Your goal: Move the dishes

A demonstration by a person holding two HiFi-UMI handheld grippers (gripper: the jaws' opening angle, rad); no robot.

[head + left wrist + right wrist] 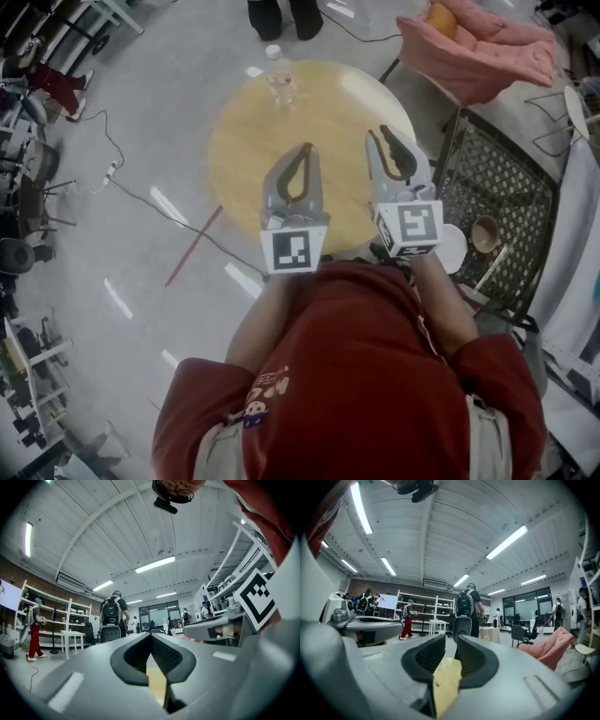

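Head view: bowl (485, 234) and white plate (452, 248) on mesh stand (511, 183), right of round table (262, 141).
Left gripper view: left gripper (151, 634) pressed together, empty; spread first.
Right gripper view: right gripper (450, 639) slightly parted, empty; swing toward white plate.

Red shirt (375, 375), grey left hand-held gripper (306, 148) (black-padded), matching right hand-held gripper (380, 133)

Bright ceiling strip lights (506, 541) glare off the floor (141, 122); fisheye edges darken.
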